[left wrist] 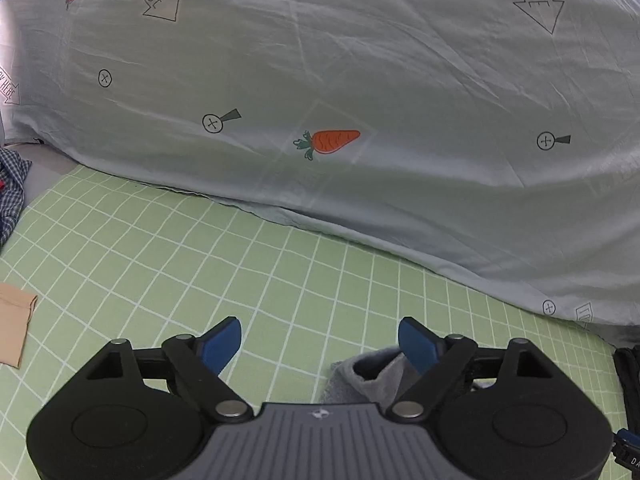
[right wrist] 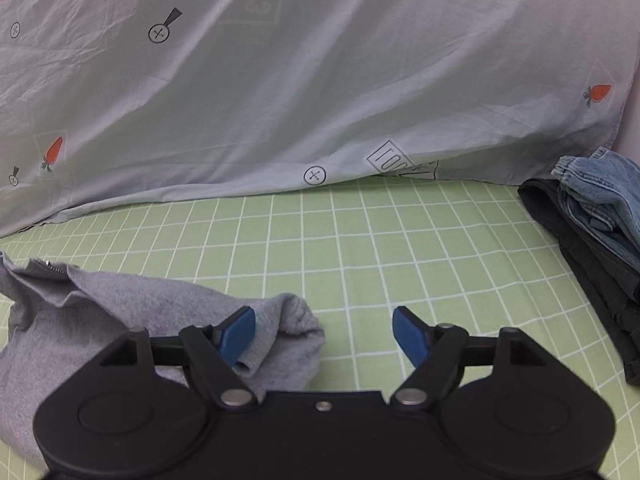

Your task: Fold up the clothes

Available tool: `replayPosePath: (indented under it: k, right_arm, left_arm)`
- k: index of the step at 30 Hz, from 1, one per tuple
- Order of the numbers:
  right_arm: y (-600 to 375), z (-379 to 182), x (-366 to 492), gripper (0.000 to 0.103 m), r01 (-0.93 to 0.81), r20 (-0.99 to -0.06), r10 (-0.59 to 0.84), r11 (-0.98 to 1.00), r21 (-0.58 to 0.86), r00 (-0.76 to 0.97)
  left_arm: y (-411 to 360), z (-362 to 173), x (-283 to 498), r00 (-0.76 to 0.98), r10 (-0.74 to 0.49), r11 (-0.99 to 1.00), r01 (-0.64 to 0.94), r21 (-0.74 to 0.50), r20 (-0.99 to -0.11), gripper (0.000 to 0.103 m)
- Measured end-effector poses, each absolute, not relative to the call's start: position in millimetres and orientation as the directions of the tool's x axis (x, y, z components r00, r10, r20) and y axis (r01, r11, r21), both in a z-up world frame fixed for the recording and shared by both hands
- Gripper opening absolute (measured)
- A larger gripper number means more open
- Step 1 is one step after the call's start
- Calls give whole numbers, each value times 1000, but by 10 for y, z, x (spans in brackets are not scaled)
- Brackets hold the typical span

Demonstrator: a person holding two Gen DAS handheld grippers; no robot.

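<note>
Left wrist view. At the left edge of my green grid-patterned mat (left wrist: 160,248) lies a blue checked garment (left wrist: 12,188), and nearer me a folded beige cloth (left wrist: 14,320). My left gripper (left wrist: 320,344) hangs over the mat with its blue pads spread wide and nothing held between them. A bunched end of the grey garment (left wrist: 368,372) lies under the right-hand finger, whose pad sits in front of the cloth; no pinch is visible. A pale blue sheet (left wrist: 360,60) printed with carrots, arrows and crossed circles rises along the mat's far edge.

Right wrist view. The grey garment (right wrist: 100,312) lies crumpled at the mat's near left, a short zip showing at its far left corner. My right gripper (right wrist: 324,332) is likewise wide open and empty-handed; its left pad overlaps a rolled fold of the grey cloth, its right pad hangs over bare mat (right wrist: 400,240). At the mat's right edge sits a stack of dark clothes (right wrist: 592,272) topped by folded blue denim (right wrist: 604,200).
</note>
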State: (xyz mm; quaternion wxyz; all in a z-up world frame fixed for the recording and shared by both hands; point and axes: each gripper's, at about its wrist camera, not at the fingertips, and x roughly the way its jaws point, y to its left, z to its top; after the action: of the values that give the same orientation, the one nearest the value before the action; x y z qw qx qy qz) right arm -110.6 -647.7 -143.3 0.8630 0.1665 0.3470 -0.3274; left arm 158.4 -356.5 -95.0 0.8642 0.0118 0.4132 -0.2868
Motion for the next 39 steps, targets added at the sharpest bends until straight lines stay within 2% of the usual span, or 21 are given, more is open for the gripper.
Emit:
replayPosePath:
  k: [5,8,11,19,26,30,34,39]
  right_arm:
    - [-6398,-1496,-993,82,646,-710,-400,757,100,579]
    - [-6414,-1449,-927,84,604,-704,-359,787,125,613]
    - [-6377,-1422,-939,91,591,-698,-357,798,116,620]
    - [-6375,-1616,-980,95,632,-745,-358,767,109,563]
    - [-6555,-1563,-600,97,547,-728,-328,834,76,601]
    - [-6728,-1542,-376,98,598,-716,-404,801,24,570]
    - [-6821,-1447,-340,98,675,-680,-488,737,14,547]
    - [-6692,-1396,-587,98,705,-665,-505,707,47,550]
  left_arm:
    - [-3702,-1222,1332,396,-472,776,610,-158,-788,88]
    - [-3853,-1365,1260,391,-435,769,630,-109,-811,88]
    - [-3998,-1438,1319,408,-419,774,627,-84,-811,88]
    - [-4300,-1558,1802,444,-354,876,466,-125,-823,88]
    - [-3999,-1545,2010,468,-333,922,342,-180,-818,90]
    - [-3844,-1590,1966,441,-342,921,332,-203,-830,89]
    - [-3872,-1598,1767,446,-314,914,382,-139,-838,89]
    - [-3899,-1662,1636,425,-294,904,414,-106,-856,89]
